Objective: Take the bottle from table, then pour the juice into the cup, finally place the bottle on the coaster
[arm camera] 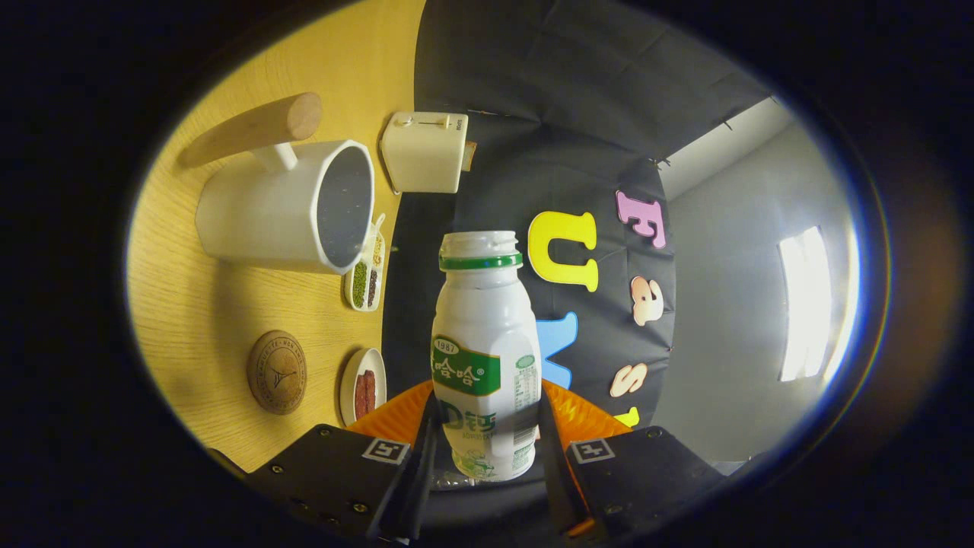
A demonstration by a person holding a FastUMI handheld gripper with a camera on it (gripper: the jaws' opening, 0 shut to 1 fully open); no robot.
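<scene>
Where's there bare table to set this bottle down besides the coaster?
The tool is shut on the bottle. Bare wood lies between the white cup and the coaster. It is crowded along the table's edge by the wall: toaster, the bean dish, the small plate.

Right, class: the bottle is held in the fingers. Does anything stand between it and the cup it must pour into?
Nothing visible does. The gripper is shut on the bottle, which is lifted off the table. The cup sits beyond it with its mouth unblocked. The small dishes lie near the cup's rim, low on the table.
</scene>
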